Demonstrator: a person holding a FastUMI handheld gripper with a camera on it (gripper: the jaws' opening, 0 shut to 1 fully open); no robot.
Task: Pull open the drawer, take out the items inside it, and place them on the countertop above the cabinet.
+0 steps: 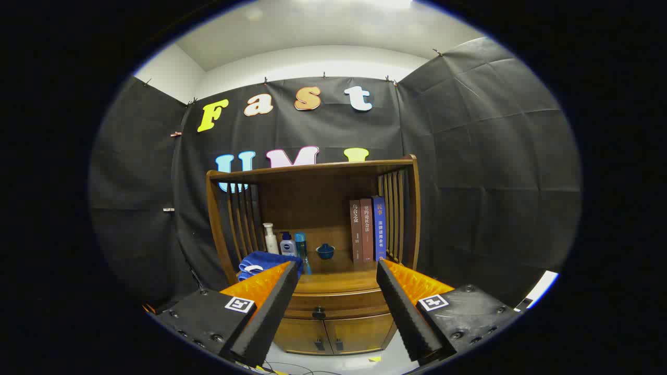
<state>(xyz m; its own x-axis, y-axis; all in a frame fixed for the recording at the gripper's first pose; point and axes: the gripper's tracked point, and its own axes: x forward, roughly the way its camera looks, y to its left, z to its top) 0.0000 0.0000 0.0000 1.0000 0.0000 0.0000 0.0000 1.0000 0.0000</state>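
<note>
- Drawer: I see it closed in the wooden cabinet, just under the countertop, with a small dark knob at its front centre.
- My gripper hangs in front of the cabinet, well apart from it, fingers spread wide and holding nothing; the drawer front shows in the gap between them.
- Below the drawer I make out two cabinet doors, shut.
- On the countertop, toward the cabinet's left side, stand a white pump bottle, a short white bottle with a dark label and a blue bottle; a blue cloth lies in front of them.
- A small blue bowl, or perhaps a cup, sits near the cabinet's middle.
- Three upright books lean against the cabinet's right slatted side.
</note>
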